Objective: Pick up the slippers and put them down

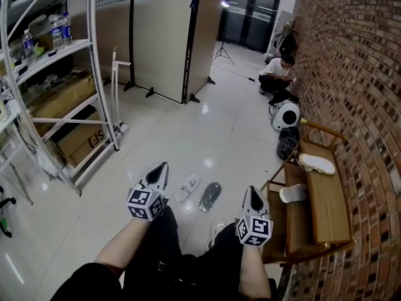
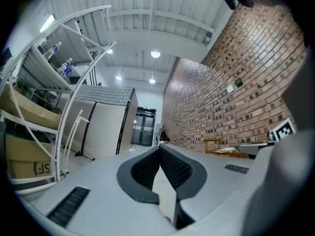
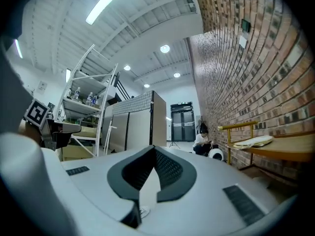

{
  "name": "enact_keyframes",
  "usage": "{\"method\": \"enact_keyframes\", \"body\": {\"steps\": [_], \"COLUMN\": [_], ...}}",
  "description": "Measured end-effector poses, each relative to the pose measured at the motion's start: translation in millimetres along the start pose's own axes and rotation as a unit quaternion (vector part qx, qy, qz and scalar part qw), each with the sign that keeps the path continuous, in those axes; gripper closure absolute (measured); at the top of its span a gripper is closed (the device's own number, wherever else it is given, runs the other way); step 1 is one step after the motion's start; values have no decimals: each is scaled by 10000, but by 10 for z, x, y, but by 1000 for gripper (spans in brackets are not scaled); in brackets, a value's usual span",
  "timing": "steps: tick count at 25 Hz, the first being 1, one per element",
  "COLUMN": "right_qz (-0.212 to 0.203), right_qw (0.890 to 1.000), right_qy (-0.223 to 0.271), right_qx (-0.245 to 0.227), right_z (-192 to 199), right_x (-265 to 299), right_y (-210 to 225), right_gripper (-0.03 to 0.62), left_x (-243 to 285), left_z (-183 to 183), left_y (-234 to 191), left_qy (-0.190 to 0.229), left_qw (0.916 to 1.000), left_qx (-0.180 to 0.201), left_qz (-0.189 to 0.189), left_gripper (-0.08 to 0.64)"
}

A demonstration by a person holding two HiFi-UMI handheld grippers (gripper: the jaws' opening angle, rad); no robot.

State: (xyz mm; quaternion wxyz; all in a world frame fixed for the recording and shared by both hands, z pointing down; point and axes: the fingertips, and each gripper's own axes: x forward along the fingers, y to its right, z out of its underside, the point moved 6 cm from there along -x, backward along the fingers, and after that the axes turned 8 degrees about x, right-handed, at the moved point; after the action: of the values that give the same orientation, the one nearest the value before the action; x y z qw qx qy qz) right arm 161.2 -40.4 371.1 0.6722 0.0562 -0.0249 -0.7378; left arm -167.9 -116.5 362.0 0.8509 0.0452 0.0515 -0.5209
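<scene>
The white slipper (image 1: pixel 187 187) and the dark slipper (image 1: pixel 210 196) lie side by side on the floor (image 1: pixel 207 137) at the lower middle of the head view, just beyond the two tools and apart from both. They look loosely dropped, toes angled toward the upper right, with open tile all round them, so either can likely be reached from above.

At the right of the frame a wooden bench (image 1: pixel 329 199) stands against the brick wall. It carries a pale slipper (image 1: pixel 316 163) on its top board and another pale shoe (image 1: pixel 292 194) on the lower level. That suggests it may be where footwear is kept, though the task names no spot.

The left tool (image 1: pixel 164 165) is held out level over the person's lap, pointing up the frame. In its own view the tool (image 2: pixel 159 147) is clenched tip to tip, with nothing between the pads.

The right tool (image 1: pixel 252 189) sits lower right of it, near the bench's corner. It is likewise closed and empty in its own view (image 3: pixel 153 147). Neither touches a slipper, so both must open before any pickup.
</scene>
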Motion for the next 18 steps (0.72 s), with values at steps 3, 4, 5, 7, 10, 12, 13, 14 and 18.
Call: {"method": "enact_keyframes", "body": {"steps": [3, 4, 5, 7, 10, 12, 13, 14, 18], "right_qz": [-68, -93, -121, -196, -216, -194, -184, -161, -106], "right_qw": [10000, 9999, 9999, 9996, 9995, 9995, 9995, 9995, 9991], "right_qy": [9, 36, 73, 173, 212, 217, 221, 221, 286], "right_qx": [-26, -18, -3, 44, 100, 100, 114, 146, 304], "right_z": [10, 5, 0, -1, -21, -25, -18, -11, 46], "right_x": [-218, -289, -364, -525, -809, -973, -1035, -1087, -1236], "right_y": [6, 11, 19, 47, 73, 114, 146, 180, 275], "right_gripper": [583, 583, 583, 583, 583, 583, 583, 583, 583], "left_x": [-176, -220, -262, -356, -535, -646, -680, -706, -804], "left_z": [2, 7, 10, 14, 16, 22, 42, 51, 8], "left_y": [153, 219, 292, 440, 632, 766, 825, 889, 1126], "left_qy": [67, 79, 81, 93, 178, 220, 255, 267, 160], "left_qw": [10000, 9999, 9998, 9995, 9993, 9990, 9987, 9983, 9984], "left_qx": [24, 44, 58, 78, 62, 87, 164, 232, 209], "left_qz": [59, 113, 176, 284, 329, 373, 422, 463, 497], "left_gripper": [555, 555, 555, 555, 555, 555, 555, 555, 555]}}
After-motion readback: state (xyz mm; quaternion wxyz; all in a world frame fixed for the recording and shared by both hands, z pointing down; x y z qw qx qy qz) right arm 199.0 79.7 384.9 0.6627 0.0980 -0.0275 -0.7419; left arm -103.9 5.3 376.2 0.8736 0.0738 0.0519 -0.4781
